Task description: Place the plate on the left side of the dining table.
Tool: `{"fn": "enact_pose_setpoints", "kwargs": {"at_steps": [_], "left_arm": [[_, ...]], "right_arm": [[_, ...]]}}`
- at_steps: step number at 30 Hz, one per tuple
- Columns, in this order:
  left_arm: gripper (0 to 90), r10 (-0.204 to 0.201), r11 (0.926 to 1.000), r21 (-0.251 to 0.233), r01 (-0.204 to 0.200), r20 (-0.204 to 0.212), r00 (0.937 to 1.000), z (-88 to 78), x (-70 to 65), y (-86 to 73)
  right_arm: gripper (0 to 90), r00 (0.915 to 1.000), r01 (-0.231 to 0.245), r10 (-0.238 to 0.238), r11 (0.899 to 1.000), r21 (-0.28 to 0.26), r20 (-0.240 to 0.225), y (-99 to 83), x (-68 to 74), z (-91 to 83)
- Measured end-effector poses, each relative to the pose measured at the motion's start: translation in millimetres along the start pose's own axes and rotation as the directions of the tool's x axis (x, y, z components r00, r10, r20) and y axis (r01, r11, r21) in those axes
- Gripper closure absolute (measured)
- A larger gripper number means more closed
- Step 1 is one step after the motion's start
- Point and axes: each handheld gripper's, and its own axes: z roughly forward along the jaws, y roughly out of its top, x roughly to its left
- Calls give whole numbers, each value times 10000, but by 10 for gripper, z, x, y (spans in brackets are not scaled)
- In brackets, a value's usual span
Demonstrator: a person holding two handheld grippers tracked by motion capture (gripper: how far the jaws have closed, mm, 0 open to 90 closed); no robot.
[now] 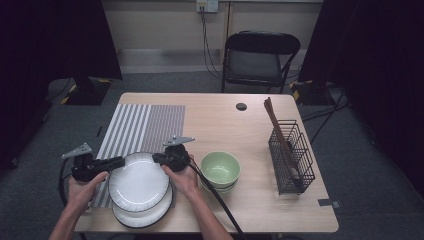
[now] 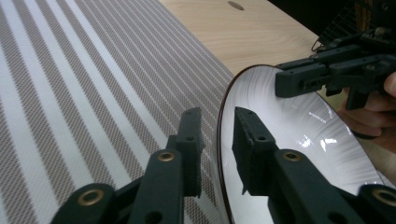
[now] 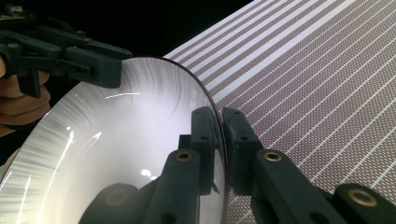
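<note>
From the high view we see two white plates stacked at the near left of the table: the upper plate sits askew over the lower plate, partly on the striped placemat. Our left gripper is at its left rim, our right gripper at its far right rim. A green bowl and a wire rack with chopsticks stand to the right, details neither gripper view gives.

The left gripper view shows what the high view cannot: the left gripper straddles the upper plate rim with a gap on both sides, released. The right gripper view shows the right gripper clenched on the upper plate edge.
</note>
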Motion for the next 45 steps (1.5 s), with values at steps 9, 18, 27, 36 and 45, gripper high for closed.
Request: {"fn": "enact_pose_setpoints", "kwargs": {"at_steps": [9, 18, 27, 36, 45], "left_arm": [[815, -155, 9998, -80, 156, 144, 9998, -19, -4, -128], [847, 82, 10000, -37, -82, -86, 9999, 8, 18, -2], [850, 48, 9998, -210, -48, 0, 10000, 59, 109, 111], [853, -74, 9996, -289, 71, -81, 9999, 49, 125, 86], [845, -73, 9995, -297, 72, -63, 10000, 31, 107, 86]], "right_arm": [[843, 10000, -12, 11, 10000, -35, -25, -18, 5, -6], [849, 10000, -6, 8, 9997, -225, 82, -6, 6, -16], [854, 9995, -163, 173, 9991, -386, 263, 65, -42, 1], [777, 9998, -157, 157, 9999, -30, 125, -57, -30, -1], [827, 9996, -268, 271, 9991, -326, 65, -89, -37, -40]]}}
